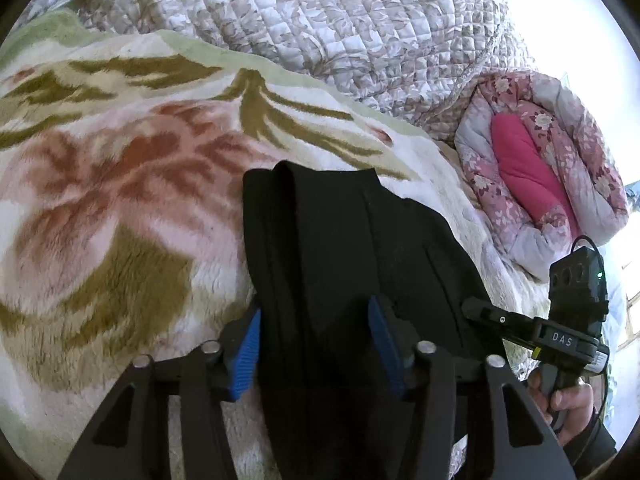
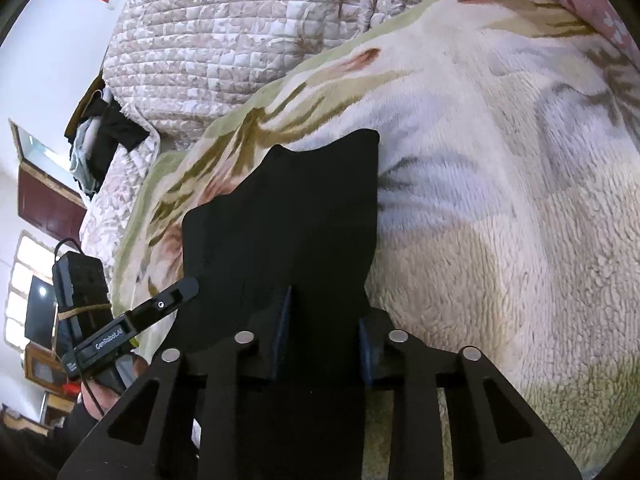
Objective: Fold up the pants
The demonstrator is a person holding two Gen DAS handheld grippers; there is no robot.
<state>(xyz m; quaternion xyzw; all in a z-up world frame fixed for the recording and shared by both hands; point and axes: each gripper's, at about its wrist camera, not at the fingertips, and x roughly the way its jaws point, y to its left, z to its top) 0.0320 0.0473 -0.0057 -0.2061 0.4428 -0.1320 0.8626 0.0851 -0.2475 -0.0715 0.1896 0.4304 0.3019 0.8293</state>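
The black pants lie on a fuzzy floral blanket on the bed. In the left wrist view the cloth runs between the blue pads of my left gripper, which is shut on the pants. In the right wrist view the pants rise up between the dark pads of my right gripper, which is shut on them too. Each gripper shows in the other's view: the right one at the pants' right edge, the left one at their left edge.
A quilted beige cover lies heaped behind the blanket. A pink floral quilt with a magenta lining is bundled at the right. Dark clothes hang off the bed's far left side, near a window and furniture.
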